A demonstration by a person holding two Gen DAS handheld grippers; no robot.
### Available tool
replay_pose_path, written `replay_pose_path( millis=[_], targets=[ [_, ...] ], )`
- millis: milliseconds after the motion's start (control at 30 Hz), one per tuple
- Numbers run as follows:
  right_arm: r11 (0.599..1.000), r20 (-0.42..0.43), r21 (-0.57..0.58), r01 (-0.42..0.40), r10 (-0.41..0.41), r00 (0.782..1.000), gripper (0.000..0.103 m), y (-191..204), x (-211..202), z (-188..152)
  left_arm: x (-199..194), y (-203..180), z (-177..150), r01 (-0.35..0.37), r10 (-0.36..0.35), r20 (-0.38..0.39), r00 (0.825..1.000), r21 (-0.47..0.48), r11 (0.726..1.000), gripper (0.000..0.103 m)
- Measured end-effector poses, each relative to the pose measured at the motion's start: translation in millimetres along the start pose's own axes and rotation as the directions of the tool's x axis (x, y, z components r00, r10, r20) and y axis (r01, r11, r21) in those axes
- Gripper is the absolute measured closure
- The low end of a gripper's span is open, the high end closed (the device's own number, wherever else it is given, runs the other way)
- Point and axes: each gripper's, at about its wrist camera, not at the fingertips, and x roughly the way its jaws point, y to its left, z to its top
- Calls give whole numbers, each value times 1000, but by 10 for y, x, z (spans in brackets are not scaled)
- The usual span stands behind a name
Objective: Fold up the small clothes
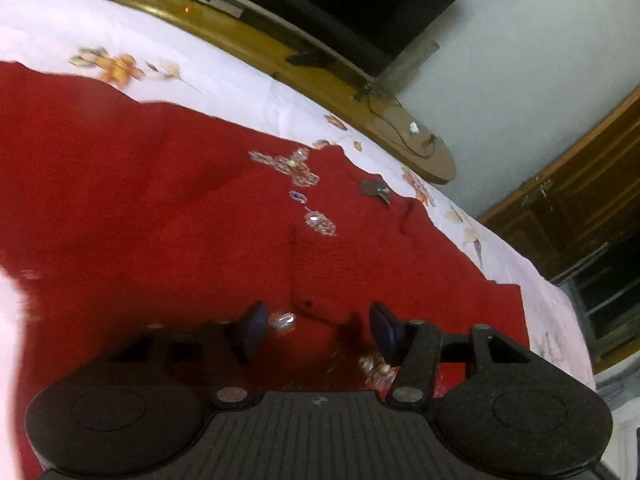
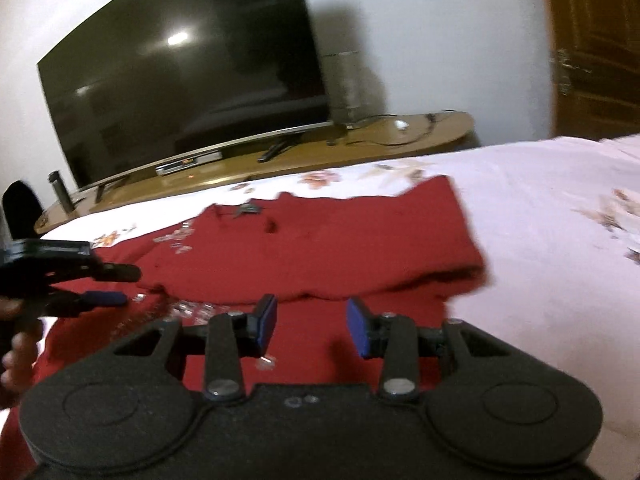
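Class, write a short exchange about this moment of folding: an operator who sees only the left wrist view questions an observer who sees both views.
Operator: My left gripper is open over the red garment. What about the right one?
Observer: The right gripper is open too, holding nothing, above the garment's near edge.
Operator: Does the garment look folded from your side?
Observer: Partly, it seems. On its right side an upper layer lies over a lower one on the bed.
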Motion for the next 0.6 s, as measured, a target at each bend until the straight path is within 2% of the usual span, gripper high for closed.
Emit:
replay_pose_path(
  millis=[133, 167, 200, 300, 467, 600],
  targets=[
    [999, -2, 36, 28, -28, 1000, 63, -276, -114, -78, 142, -107, 13, -14, 15, 19, 1000, -8, 1000, 51],
    [998, -4, 46, 32, -32, 999, 63, -320, -112, -92, 188, -137, 22, -21, 21, 16, 1000, 3, 1000, 78],
    [998, -7, 56, 37, -37, 999, 63, -365, -105, -111, 216, -161, 15, -30, 30, 0, 1000, 14, 999, 100],
    [995, -17, 84, 50, -49, 999, 63, -475, -59, -153, 204, -257, 7, -23, 23, 13, 1000, 63, 998, 100],
    [993, -42, 93, 68, -64, 997, 63, -595, 11, -154, -213, -416, 166, 5, -24, 126, 992, 151, 989, 100],
    [993, -39, 95, 66, -62, 997, 63, -663, 33, -124, -476, -188, 321, -46, 17, 170, 985, 172, 984, 100]
  ],
)
